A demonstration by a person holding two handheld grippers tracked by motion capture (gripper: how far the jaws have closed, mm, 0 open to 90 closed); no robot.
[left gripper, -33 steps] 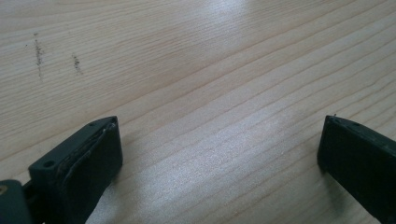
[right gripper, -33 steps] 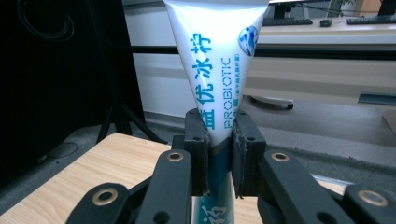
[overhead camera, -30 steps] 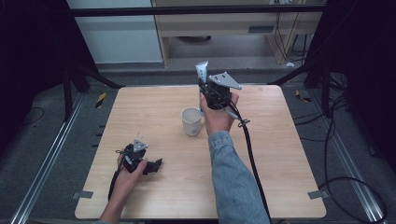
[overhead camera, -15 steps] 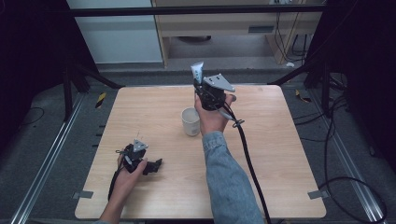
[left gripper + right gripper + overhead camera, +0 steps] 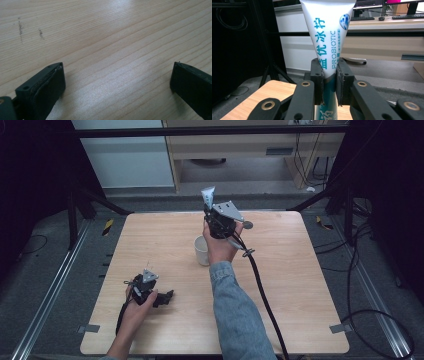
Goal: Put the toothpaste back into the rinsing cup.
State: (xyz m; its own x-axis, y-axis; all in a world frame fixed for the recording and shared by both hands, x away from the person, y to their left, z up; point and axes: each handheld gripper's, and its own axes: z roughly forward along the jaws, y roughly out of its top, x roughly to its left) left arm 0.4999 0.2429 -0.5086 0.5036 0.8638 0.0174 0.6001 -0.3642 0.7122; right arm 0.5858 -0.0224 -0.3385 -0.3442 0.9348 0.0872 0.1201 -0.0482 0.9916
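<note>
Since the earlier frames the right gripper has drifted a little toward the person's left, carrying the toothpaste tube from beyond the mug's far right to a spot just beyond its rim; the left gripper has stayed where it was.

That tube, white with teal lettering and the word PROBIOTIC, stands nearly upright, its flat crimped end at the top and its lower end hidden below the fingers. Those fingers are clenched on the narrower lower part of the tube, one pad on each flat face, so the long axis runs straight up out of the grip. The white mug sits on the desk below and slightly nearer the person than the tube, mouth up, just beside the right hand. From how things lie, the coming move looks like lowering the tube, lower end first, into that mouth, which calls for bringing it back over the opening while keeping it vertical.

Well apart, near the front left of the desk, the left gripper rests low with its fingers released, spread wide over bare wood grain and holding nothing.
</note>
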